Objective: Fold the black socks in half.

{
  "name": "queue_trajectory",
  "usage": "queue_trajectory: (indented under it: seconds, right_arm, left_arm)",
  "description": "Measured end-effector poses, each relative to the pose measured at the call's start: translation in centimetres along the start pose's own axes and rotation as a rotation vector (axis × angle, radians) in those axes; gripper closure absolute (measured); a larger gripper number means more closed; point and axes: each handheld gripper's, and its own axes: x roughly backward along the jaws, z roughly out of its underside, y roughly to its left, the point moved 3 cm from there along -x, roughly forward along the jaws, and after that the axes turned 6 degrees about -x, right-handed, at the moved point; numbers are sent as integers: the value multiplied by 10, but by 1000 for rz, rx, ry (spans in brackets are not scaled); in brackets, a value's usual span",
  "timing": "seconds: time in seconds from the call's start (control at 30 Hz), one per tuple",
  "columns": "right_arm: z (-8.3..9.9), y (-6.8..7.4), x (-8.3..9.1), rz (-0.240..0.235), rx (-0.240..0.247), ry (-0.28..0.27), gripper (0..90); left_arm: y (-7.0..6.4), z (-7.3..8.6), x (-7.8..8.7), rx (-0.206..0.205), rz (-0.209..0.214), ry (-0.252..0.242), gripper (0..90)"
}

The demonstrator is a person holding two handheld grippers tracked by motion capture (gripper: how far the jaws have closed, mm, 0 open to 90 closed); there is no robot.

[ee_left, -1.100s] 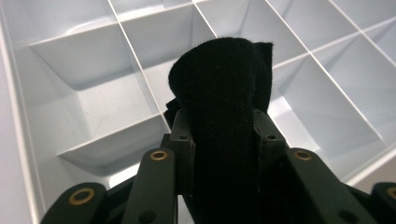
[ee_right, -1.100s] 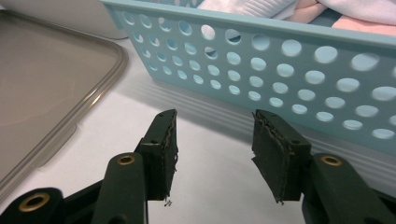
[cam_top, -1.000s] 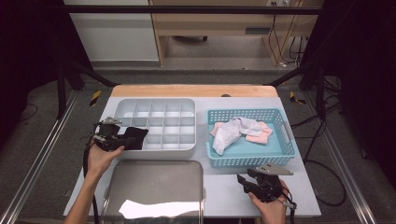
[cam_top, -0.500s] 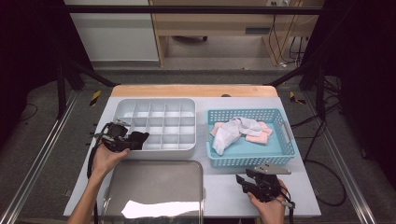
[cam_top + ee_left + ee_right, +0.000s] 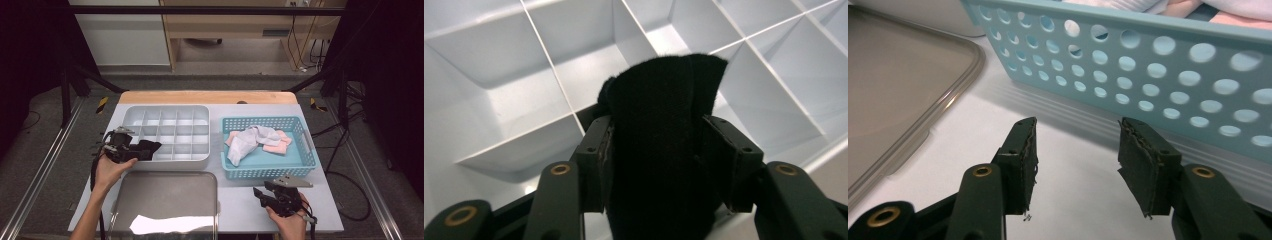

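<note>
Over the front left edge of the white divided tray (image 5: 167, 131), our left hand-held gripper (image 5: 141, 150) clamps a folded black cloth (image 5: 661, 145) between its jaws, the cloth's tip above the tray's compartments. Our right hand-held gripper (image 5: 1075, 150) rests low on the worktop (image 5: 240, 200) with jaws wide apart and nothing between them, just before the blue basket (image 5: 1158, 65). We see a grey lid (image 5: 165, 200) near the front edge.

Centre of the high view: compartment tray (image 5: 167, 131) on the table (image 5: 240, 205), with the basket (image 5: 305, 150) to its right holding cloths (image 5: 255, 140). The flat lid (image 5: 167, 200) lies below the tray, lower centre. The left gripper (image 5: 150, 148), gripping a folded cloth (image 5: 664, 150), sits at the tray's lower-left edge; the right gripper (image 5: 260, 195) lies below the basket.
</note>
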Motion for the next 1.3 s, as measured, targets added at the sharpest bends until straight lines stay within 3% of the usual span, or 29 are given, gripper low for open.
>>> queue_trajectory:
  seconds: [0.1, 0.27, 0.43, 0.53, 0.57, 0.67, 0.8, 0.9, 0.97, 1.03, 1.13, 1.17, 1.3]
  right_arm:
    - [0, -2, 2, -3, -9, -9, 514]
    - [0, 0, 2, -9, -13, -2, 522]
    - [0, 0, -1, -12, -3, 5, 529]
    - [1, 1, -2, -15, 2, 7, 532]
    - [1, 1, -2, -15, 6, 10, 533]
    - [1, 2, -5, -19, 4, 21, 536]
    - [1, 4, -6, -22, 12, 24, 535]
    - [1, 3, -4, -19, 8, 18, 529]
    - [1, 2, -2, -15, 5, 14, 527]
    - [1, 1, -1, -12, 2, 9, 528]
    - [0, 0, 0, -11, 4, 3, 533]
    - [0, 0, 0, -11, 5, 3, 536]
    - [0, 1, 1, -16, 4, 5, 550]
  left_arm:
    - [0, 0, 5, 12, -17, -26, 623]
    - [1, 0, 0, 45, -23, -23, 700]
    - [-2, 0, -6, 27, -50, 16, 745]
    - [-3, 1, -12, 14, -54, 58, 751]
    - [-4, 2, -18, 3, -53, 93, 752]
    - [-5, 2, -22, -10, -66, 120, 751]
    - [-5, 3, -21, -18, -60, 105, 731]
    - [-2, 6, -14, 2, -26, 45, 655]
    - [-1, 4, -7, -9, -48, -4, 597]
    - [-2, 1, -1, 0, -57, -47, 615]
    - [-5, -1, -4, -11, -69, -30, 703]
    - [-6, -1, -8, -17, -76, -5, 717]
    - [-6, -1, -15, -20, -83, 15, 743]
